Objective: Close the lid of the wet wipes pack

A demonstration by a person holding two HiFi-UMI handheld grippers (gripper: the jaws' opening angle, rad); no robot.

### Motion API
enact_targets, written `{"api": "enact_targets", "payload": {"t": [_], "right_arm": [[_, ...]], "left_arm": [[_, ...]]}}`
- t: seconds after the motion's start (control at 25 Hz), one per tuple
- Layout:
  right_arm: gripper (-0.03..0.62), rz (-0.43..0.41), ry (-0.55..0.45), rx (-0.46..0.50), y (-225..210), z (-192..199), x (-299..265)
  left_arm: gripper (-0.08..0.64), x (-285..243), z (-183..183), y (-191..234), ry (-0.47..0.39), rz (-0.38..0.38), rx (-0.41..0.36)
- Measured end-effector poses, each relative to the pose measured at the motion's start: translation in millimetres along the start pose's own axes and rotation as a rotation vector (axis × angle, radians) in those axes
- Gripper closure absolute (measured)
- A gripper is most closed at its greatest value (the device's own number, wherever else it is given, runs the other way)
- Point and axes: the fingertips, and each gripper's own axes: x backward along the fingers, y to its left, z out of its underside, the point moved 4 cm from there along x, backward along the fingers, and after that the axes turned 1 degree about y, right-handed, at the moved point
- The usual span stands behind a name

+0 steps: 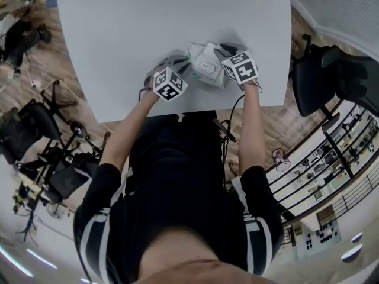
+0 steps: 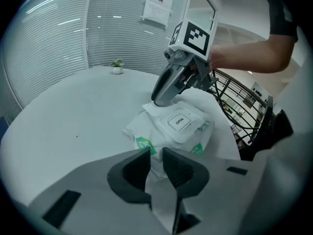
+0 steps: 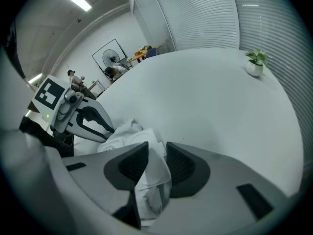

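Note:
The white wet wipes pack lies crumpled on the white table near its front edge. Its flap with the OPEN label looks flat on the pack. My left gripper is shut on the pack's near end, and wrapper fills the narrow gap at the left gripper. My right gripper stands open, tilted down over the far end. That end of the pack sits loosely between the right gripper jaws. Each gripper shows in the other's view: the right gripper and the left gripper.
A small potted plant stands far back on the table, also the plant. A black chair is at the table's right side. A black wire rack stands behind the right arm. Tripods and gear crowd the floor on the left.

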Motion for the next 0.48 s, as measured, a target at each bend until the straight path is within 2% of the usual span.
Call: {"api": "enact_targets", "payload": {"t": [0.2, 0.48], "right_arm": [[0.467, -0.022, -0.001, -0.017, -1, 0, 1], [0.468, 0.030, -0.036, -0.002, 10, -7, 19]], "left_arm": [[0.472, -1, 1, 0, -0.008, 0.000, -0.007], [0.472, 1, 1, -1, -0.013, -0.018, -0.028]]}}
